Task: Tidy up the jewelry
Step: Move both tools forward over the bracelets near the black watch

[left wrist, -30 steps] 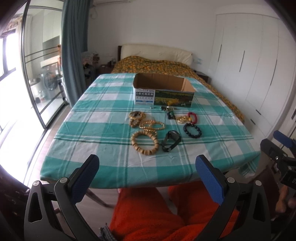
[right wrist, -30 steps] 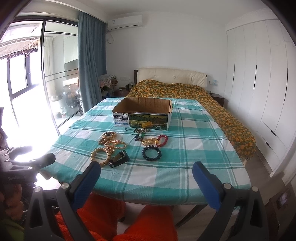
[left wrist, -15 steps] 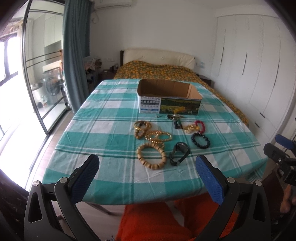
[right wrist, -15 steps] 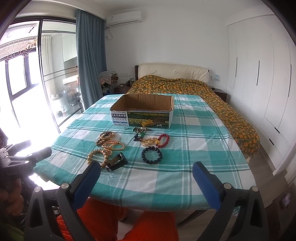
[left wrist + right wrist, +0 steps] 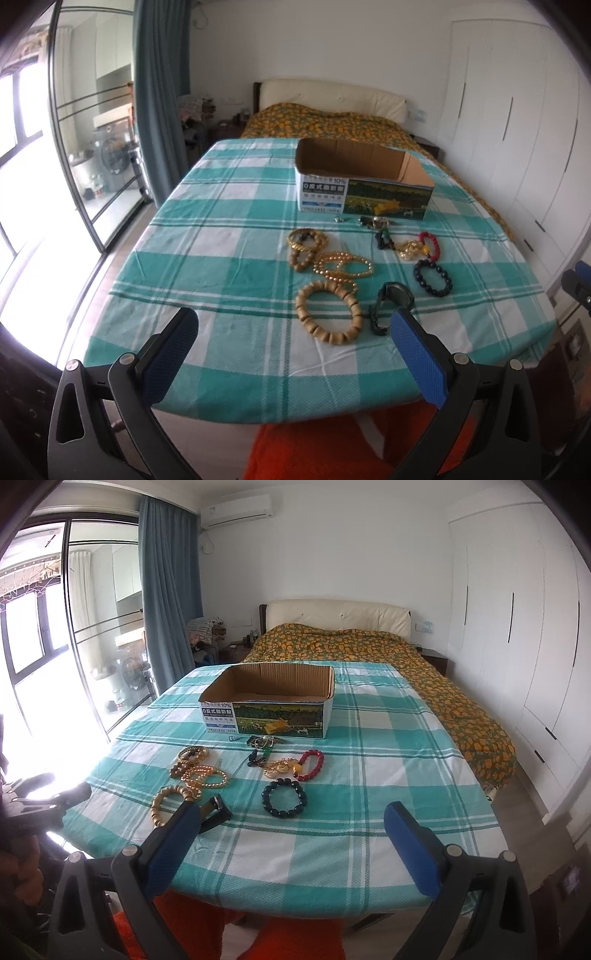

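Observation:
Several bracelets lie on a green checked tablecloth [image 5: 229, 258] in front of an open cardboard box [image 5: 364, 181]. A large wooden bead bracelet [image 5: 327, 310], gold bead bracelets [image 5: 343, 266], a black watch [image 5: 389, 302], a black bead bracelet [image 5: 432, 277] and a red bead bracelet [image 5: 430, 243] show in the left wrist view. The box [image 5: 273, 705], black bead bracelet [image 5: 284, 797] and red bracelet [image 5: 312, 764] also show in the right wrist view. My left gripper [image 5: 295, 343] is open and empty over the table's near edge. My right gripper [image 5: 291, 830] is open and empty, just short of the black bead bracelet.
A bed [image 5: 388, 653] with an orange patterned cover stands behind the table. White wardrobes [image 5: 517, 627] line the right wall. A glass sliding door [image 5: 92, 646] and blue curtain [image 5: 166, 590] are at the left. The person's orange-clad legs [image 5: 351, 443] are below the table edge.
Both grippers have moved forward toward the table; the jewelry and box look nearer and larger. Both stay open. Nothing on the table has moved.

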A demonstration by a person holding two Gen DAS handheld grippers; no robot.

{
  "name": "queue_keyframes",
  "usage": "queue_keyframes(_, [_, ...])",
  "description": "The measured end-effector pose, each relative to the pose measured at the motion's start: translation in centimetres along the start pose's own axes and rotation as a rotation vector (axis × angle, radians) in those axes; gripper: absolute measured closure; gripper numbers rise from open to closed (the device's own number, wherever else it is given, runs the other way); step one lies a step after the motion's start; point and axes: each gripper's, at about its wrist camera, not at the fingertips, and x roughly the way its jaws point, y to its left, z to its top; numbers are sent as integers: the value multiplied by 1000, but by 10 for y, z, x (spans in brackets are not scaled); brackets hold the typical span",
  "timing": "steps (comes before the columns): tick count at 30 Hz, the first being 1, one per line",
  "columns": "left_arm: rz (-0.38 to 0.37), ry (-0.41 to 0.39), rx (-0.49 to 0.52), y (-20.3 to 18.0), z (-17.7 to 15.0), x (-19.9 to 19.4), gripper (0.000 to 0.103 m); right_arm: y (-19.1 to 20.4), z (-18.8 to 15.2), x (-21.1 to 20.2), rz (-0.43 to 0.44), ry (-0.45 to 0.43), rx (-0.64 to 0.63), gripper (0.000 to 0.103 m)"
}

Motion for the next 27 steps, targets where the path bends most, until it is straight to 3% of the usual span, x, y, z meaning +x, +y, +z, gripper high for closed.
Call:
queue_keyframes(11, [-28,119,-46,13,6,56,0,-25,-2,36,-26,85,46,2])
queue_keyframes(27, [27,237,-49,13,-14,123,0,-37,-36,106,-24,113,40,2])
